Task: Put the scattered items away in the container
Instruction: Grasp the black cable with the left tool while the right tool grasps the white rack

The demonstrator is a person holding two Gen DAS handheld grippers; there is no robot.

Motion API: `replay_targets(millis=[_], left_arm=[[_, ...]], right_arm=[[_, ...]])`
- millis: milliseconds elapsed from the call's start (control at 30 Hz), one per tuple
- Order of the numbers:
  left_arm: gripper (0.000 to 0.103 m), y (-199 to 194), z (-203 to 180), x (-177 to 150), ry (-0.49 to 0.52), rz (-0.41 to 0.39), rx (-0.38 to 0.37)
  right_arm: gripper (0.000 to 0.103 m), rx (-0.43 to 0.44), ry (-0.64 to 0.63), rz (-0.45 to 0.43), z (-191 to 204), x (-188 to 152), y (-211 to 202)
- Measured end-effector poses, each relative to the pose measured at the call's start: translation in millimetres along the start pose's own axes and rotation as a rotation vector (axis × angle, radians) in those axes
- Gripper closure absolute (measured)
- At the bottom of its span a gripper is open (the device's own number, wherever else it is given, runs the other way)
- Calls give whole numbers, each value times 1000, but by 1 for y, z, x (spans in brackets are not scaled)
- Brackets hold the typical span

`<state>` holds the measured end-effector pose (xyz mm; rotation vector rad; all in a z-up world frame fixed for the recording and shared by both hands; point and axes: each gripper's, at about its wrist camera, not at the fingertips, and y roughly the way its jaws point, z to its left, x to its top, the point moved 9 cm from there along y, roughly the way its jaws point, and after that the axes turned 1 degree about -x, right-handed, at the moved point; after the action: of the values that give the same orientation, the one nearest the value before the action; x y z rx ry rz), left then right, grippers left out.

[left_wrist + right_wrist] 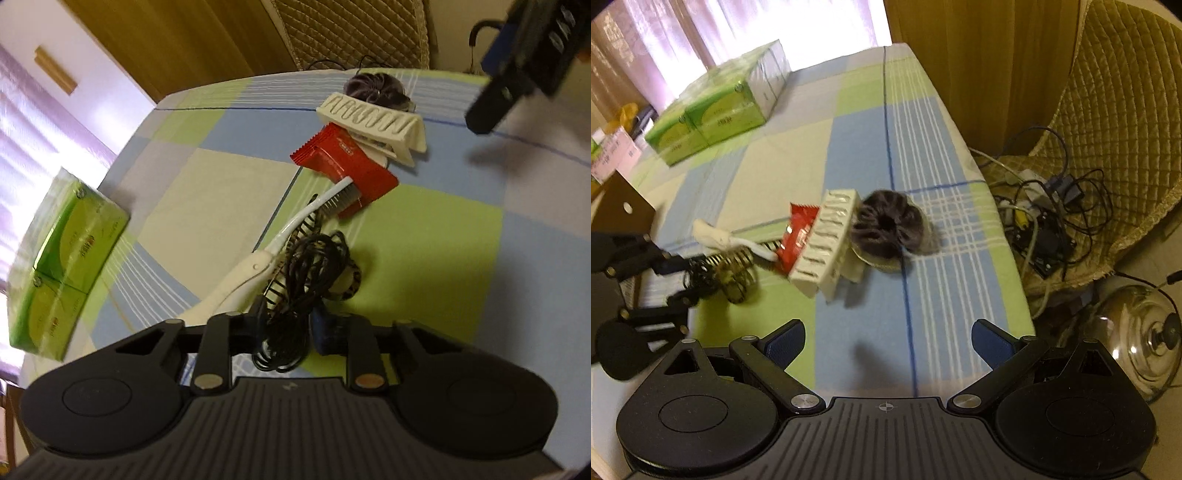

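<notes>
Two grippers are in play. The left gripper (284,332) is seen closed on a bundle of black cord (295,280), the coils pinched between its blue-padded fingers, with a leopard-print hair clip (347,284) tangled against the bundle. Whether the clip itself is caught in the grip cannot be told. The right gripper (886,343) is held with its jaws spread wide and nothing between them, above bare cloth near the right edge of the bed (849,140).

Just beyond the cord, a white folding comb (258,258) is laid diagonally, its toothed end resting on a red sachet (343,166). A cream claw clip (373,122) is propped over the far end of the sachet, and a dark scrunchie (890,229) is sitting just behind it, toward the right edge. A pack of green tissue boxes (720,107) is set well apart at the far left corner. A brown box (620,210) is partly seen at the left edge of the right-wrist view; whether it is the container cannot be told.

The step in hand is judged to be lifting the cord bundle clear. A straight, slow lift is advised, since loose loops may snag the comb's teeth or drag the leopard-print clip along. The empty right gripper is well placed to be lowered onto the claw clip or scrunchie next.
</notes>
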<state>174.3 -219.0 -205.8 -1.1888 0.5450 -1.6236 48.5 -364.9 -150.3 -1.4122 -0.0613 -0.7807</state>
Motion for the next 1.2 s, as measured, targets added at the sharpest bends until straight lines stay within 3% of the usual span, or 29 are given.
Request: replay_targets(millis=[100,233,267,300,433,533,633,833,1200], left_arm=[[87,-4,2,-2,-28,13,-2],[87,-14,14,-12,-153,65,-12],[87,-17,18,-15,-210,82,-25],[87,-20,22,-19,-273,97,-43],[87,-30,36,-33,-547,135,-152],[87,-35,37,-42,-695,143,-224],[87,-39,32,-51,-768,150,-263],[88,-45,24,-60,-843,155,-319],[90,-72,8,-76,-876,178,-398]], right_arm=[[2,42,16,-47,8,8,-2],[5,62,-10,-87,22,19,1],[14,65,-30,-94,27,21,3],[36,74,-50,-91,32,22,6],[40,72,-80,-100,45,29,19],[42,34,-103,-100,50,31,30],[73,-2,-119,-67,49,28,38],[74,-9,-156,-19,42,7,25],[73,98,-209,126,41,-62,-19]])
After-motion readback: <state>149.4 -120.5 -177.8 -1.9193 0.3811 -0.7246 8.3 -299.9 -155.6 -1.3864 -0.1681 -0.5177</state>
